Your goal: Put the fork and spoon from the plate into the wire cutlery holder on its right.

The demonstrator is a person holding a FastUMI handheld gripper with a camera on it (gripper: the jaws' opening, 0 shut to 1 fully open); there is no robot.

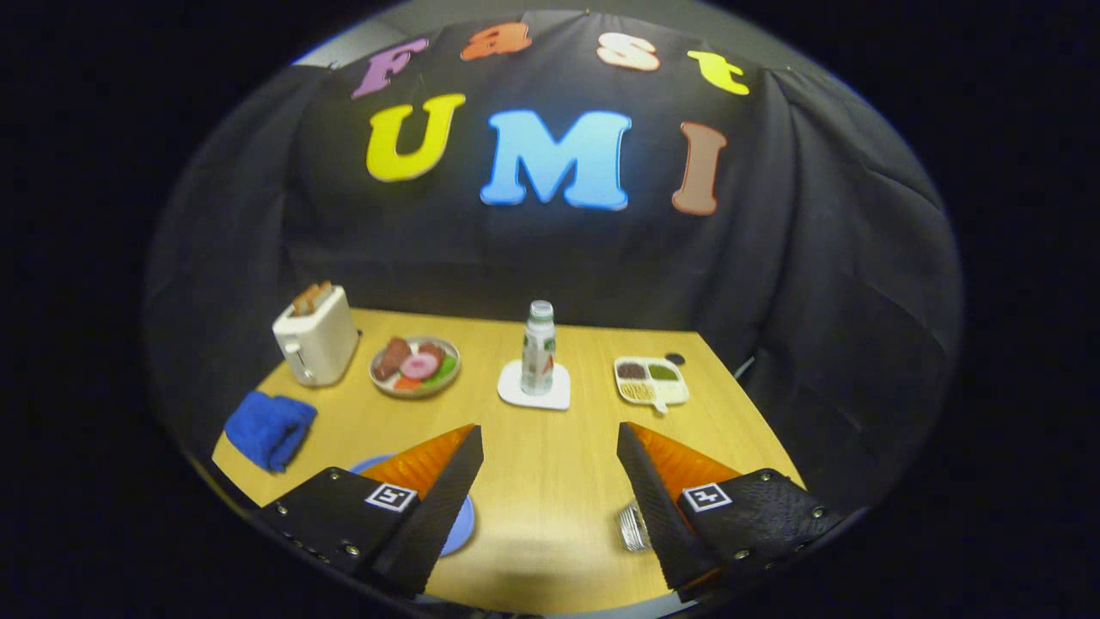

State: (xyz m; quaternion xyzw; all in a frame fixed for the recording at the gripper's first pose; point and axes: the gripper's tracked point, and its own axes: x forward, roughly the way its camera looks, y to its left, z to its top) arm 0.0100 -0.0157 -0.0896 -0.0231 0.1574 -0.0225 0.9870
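1. While the gripper (pixel 550 447) hangs above the near part of the wooden table (pixel 550 507), its two fingers stand wide apart with bare tabletop between them, and they hold nothing.
2. A blue plate (pixel 460 526) lies under the left finger, mostly hidden by it (the fork and spoon cannot be made out on the part that shows).
3. Just beside the right finger, on its inner side, a bit of the wire cutlery holder (pixel 633 526) peeks out; the rest sits behind the finger.
4. Beyond the fingers, about midway across the table, a small bottle (pixel 539 348) with a pale cap stands upright on a white coaster (pixel 516 391).
5. To the left of the bottle sits a round dish of food (pixel 415 366), holding brown, pink, green and orange pieces.
6. Further left, a cream toaster (pixel 315 337) stands near the table's far left corner with toast sticking out of its slots.
7. A crumpled blue cloth (pixel 269 428) lies near the table's left edge, nearer than the toaster and well apart from the plate.
8. To the right of the bottle rests a divided tray (pixel 650 380) with dark, green and pale fillings in separate compartments, and a small dark round object (pixel 675 358) sits just beyond it.
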